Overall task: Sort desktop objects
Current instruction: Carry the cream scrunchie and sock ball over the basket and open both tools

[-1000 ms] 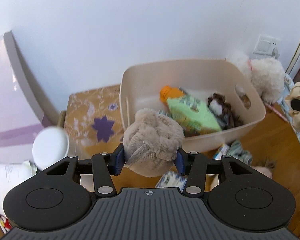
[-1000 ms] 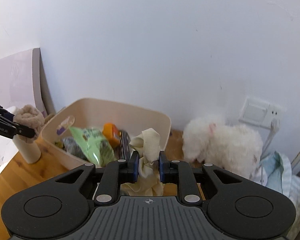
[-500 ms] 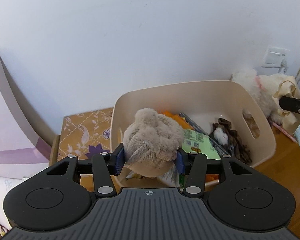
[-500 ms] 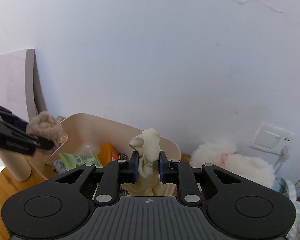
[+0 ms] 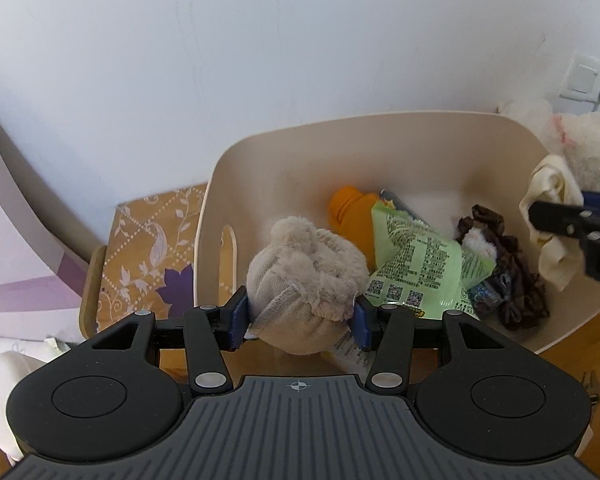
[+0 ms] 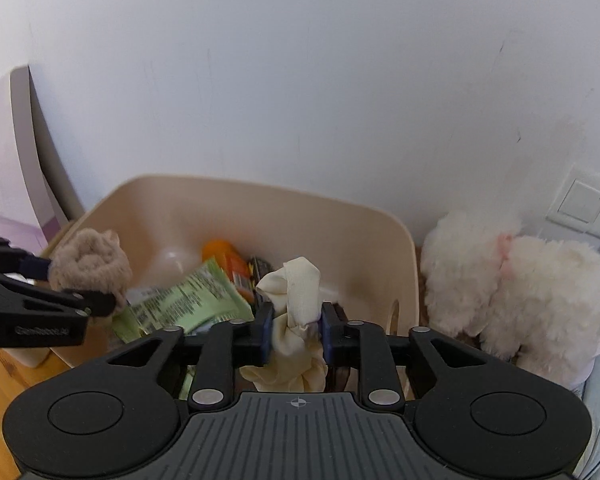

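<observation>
A beige plastic bin (image 5: 380, 148) sits on a wooden desk (image 5: 580, 344) against a plain white wall (image 6: 300, 80), filling the middle of both wrist views. Inside lie a green snack packet (image 5: 416, 264), an orange bottle (image 5: 350, 220) and a dark brown scrunchie (image 5: 512, 276). A fluffy white plush toy (image 6: 512, 284) rests right of the bin, a floral box (image 5: 148, 252) left of it. The left gripper (image 5: 300, 316), angled downward above the bin's near left part, clasps a balled beige fuzzy sock (image 5: 304, 280). The right gripper (image 6: 296, 330), also tilted down over the bin, has just been opening its jaws, with a crumpled cream cloth (image 6: 296, 308) between them, its pads seemingly touching it.
</observation>
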The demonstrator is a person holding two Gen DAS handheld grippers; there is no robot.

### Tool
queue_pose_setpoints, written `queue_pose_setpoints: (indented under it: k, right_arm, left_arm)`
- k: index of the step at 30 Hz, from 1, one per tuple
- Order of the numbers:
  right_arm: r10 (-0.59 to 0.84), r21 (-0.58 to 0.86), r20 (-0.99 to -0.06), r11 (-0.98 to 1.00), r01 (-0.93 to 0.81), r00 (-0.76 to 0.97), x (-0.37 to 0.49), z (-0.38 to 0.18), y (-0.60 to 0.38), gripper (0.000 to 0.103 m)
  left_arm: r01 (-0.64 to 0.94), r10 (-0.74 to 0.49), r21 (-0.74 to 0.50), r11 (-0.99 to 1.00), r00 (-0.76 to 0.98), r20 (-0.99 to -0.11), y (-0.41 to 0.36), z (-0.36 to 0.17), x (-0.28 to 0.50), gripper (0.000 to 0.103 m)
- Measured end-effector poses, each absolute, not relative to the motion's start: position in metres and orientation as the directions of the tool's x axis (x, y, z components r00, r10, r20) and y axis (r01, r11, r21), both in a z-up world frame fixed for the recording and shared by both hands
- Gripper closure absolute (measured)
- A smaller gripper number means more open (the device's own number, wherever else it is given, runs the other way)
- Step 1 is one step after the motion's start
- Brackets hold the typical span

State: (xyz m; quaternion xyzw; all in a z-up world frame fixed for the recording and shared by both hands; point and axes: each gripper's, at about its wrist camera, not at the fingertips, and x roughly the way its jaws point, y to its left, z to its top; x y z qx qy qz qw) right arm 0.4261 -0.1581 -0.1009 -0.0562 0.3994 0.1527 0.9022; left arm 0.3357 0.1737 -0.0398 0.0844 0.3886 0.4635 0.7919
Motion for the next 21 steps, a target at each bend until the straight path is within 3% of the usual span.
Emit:
queue_pose_setpoints:
  k: [4,7,11,13,16,21]
  right_arm:
    - [0.213,-0.006,-0.735,0.947,-0.321,0.643,0.421,-0.106,-0.158,0.040]
    - [0.219,-0.013,-0.720,0.944,-0.328,0.658,0.414,-0.104,-0.159,0.030]
    - [0.228,-0.043,-0.704,0.932,-0.361,0.673,0.403,-0.095,-0.162,0.023]
    - [0.232,-0.065,-0.690,0.923,-0.379,0.685,0.397,-0.089,-0.162,0.010]
    - [0.247,-0.088,-0.664,0.911,-0.402,0.706,0.384,-0.080,-0.166,0.003]
    - [0.268,-0.106,-0.650,0.895,-0.434,0.711,0.358,-0.068,-0.180,0.000]
  left_arm:
    - [-0.668,0.794,0.490,0.561,0.267,-0.546,0.172,-0.041,0.333,0.041]
    - [-0.666,0.797,0.488,0.564,0.283,-0.534,0.166,-0.039,0.329,0.029]
    - [-0.667,0.806,0.491,0.560,0.302,-0.510,0.156,-0.034,0.323,0.026]
    - [-0.667,0.808,0.491,0.561,0.312,-0.500,0.149,-0.031,0.320,0.025]
    - [-0.669,0.814,0.492,0.557,0.324,-0.482,0.136,-0.026,0.313,0.024]
    - [-0.666,0.810,0.482,0.570,0.354,-0.468,0.109,-0.018,0.293,0.022]
